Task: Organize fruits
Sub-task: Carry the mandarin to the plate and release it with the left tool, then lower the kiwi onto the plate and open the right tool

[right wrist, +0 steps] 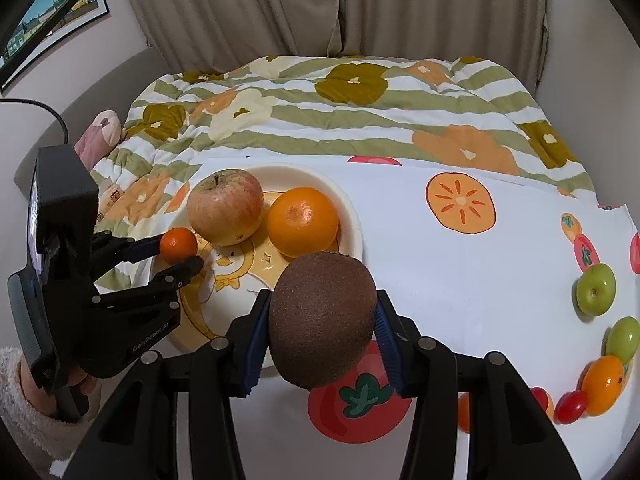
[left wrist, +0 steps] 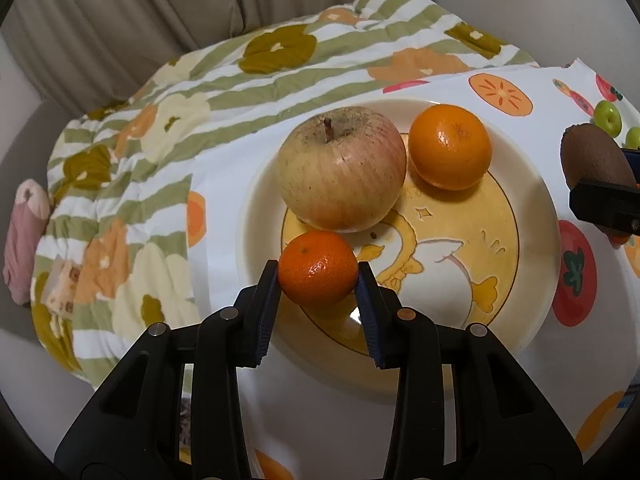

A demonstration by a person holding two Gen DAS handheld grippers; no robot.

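Observation:
A cream plate (left wrist: 536, 216) with a yellow duck picture holds an apple (left wrist: 340, 168) and an orange (left wrist: 450, 146). My left gripper (left wrist: 318, 276) is shut on a small mandarin (left wrist: 318, 268) just above the plate's near left part; it also shows in the right wrist view (right wrist: 180, 254) with the mandarin (right wrist: 179, 245). My right gripper (right wrist: 322, 320) is shut on a brown kiwi (right wrist: 322, 320), held above the cloth at the plate's (right wrist: 352, 216) right side. The kiwi shows at the right edge of the left wrist view (left wrist: 592, 160).
A white fruit-print cloth (right wrist: 480, 272) covers the surface, over a flowered striped quilt (right wrist: 360, 120). Small green fruits (right wrist: 596, 290), an orange one (right wrist: 604, 384) and red cherry tomatoes (right wrist: 570, 406) lie in a row at the right. Curtains hang behind.

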